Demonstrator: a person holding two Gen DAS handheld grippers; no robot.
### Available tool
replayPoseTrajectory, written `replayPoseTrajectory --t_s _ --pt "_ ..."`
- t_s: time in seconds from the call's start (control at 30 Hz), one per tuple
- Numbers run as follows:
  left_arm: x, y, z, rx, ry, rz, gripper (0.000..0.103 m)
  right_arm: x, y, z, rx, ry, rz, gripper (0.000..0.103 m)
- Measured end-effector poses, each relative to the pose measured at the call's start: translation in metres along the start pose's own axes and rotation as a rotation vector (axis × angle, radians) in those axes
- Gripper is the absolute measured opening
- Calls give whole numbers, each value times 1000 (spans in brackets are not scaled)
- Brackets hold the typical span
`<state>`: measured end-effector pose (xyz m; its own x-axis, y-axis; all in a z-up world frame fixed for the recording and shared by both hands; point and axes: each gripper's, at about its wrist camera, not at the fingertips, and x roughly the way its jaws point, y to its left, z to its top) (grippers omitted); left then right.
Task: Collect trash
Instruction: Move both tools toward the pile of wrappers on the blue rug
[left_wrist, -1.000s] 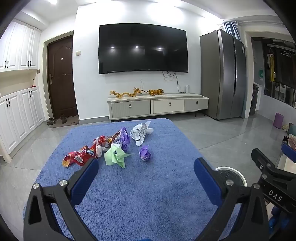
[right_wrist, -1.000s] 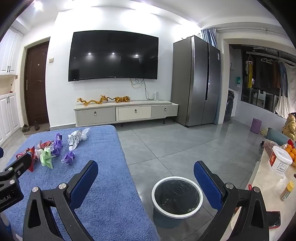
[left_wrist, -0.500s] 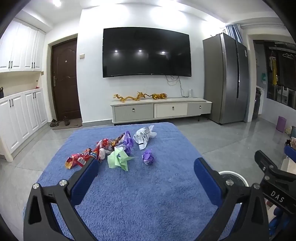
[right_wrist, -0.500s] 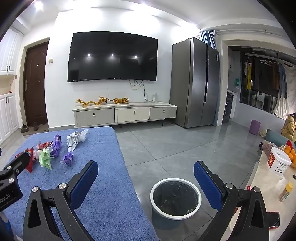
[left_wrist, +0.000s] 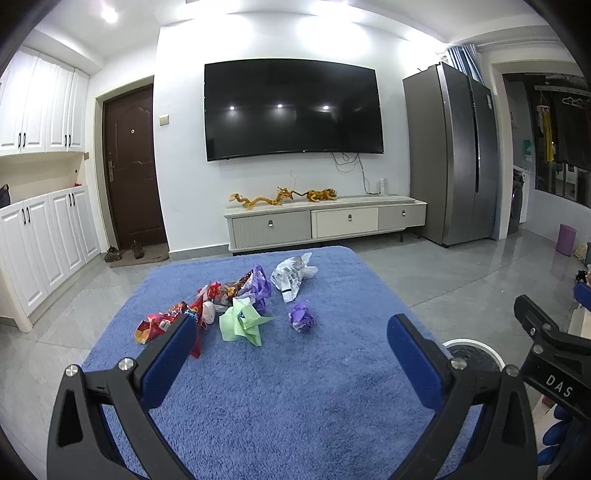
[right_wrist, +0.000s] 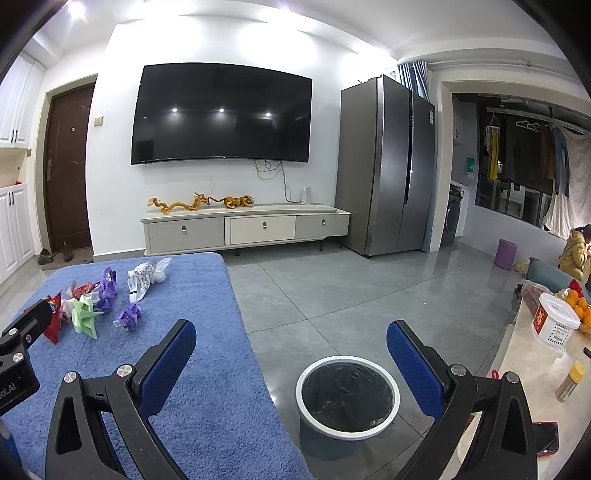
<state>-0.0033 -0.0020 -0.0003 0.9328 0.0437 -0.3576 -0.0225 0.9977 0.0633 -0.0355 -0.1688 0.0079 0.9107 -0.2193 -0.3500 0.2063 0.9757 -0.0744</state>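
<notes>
- Left wrist view: the left gripper (left_wrist: 291, 354) is spread wide and holds nothing, above the blue carpet (left_wrist: 295, 387). The trash sits toward 12 o'clock: a red snack wrapper (left_wrist: 162, 323), green crumpled paper (left_wrist: 242, 325), a purple paper ball (left_wrist: 302, 320) and a white bag (left_wrist: 291, 277).
- At 3 o'clock, part of the right gripper (left_wrist: 546, 343) and the bin (left_wrist: 476, 354) rim.
- Right wrist view: the right gripper (right_wrist: 291, 354) gapes wide, empty, with the black-lined bin (right_wrist: 347, 397) between its fingers; the trash lies at 10 o'clock.
</notes>
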Motion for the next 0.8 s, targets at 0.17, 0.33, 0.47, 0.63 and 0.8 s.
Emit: replayPoseTrajectory --t_s 0.17,0.33,0.47,0.63,0.8 --pt "4 -2 -1 7 13 -8 103 2 -1 -1 -3 -6 -1 103" --pt "7 -4 -2 16 24 -31 103 3 -7 -2 16 -22 8 103" --pt "10 -4 -1 27 24 -38 103 8 -11 -3 16 -19 18 103" --pt "21 2 2 23 33 -47 103 20 -8 -5 -14 20 51 103" --pt "39 14 1 7 60 -31 103 35 2 -5 -36 59 107 103"
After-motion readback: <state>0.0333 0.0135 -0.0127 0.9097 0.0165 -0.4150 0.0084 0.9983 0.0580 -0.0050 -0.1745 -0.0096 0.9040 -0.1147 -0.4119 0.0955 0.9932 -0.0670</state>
